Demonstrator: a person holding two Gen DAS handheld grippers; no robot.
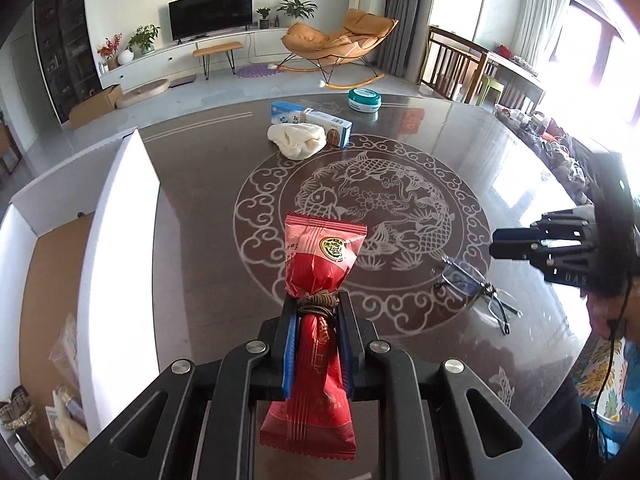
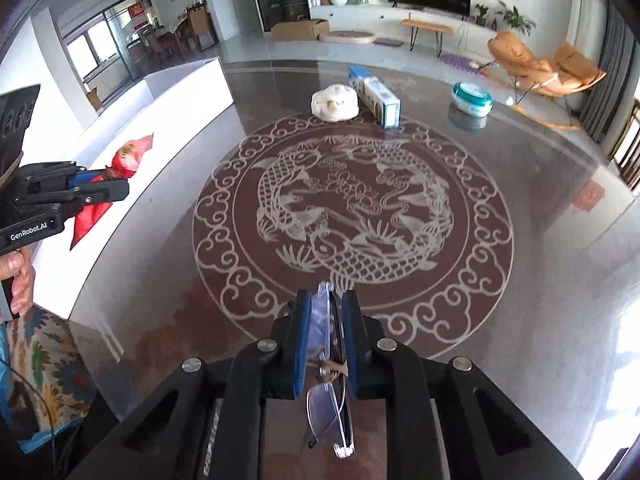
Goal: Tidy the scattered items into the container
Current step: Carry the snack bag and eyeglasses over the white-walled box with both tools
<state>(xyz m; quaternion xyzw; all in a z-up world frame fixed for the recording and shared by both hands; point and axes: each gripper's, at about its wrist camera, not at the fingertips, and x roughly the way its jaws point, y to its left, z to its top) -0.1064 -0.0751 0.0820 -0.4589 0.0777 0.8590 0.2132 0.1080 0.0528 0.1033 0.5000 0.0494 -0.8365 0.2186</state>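
I am gripping the red snack packet [image 1: 320,276] in my left gripper [image 1: 317,316] – long axis along the fingers, the white box [image 1: 116,208] just to its left, nearer this hand – while my right gripper [image 2: 327,312] is clamping the folded glasses [image 2: 330,400].

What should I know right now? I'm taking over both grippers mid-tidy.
Left gripper: shut on the red snack packet, lifted above the table beside the white-walled box.
Right gripper: fingers on either side of the folded glasses; whether it is actually gripping them is unclear.
Done: a few items already lie in the box.
Left: drop in the packet, then the glasses. At the far side of the table, the white cloth bundle, blue-and-white carton and teal round tin remain.
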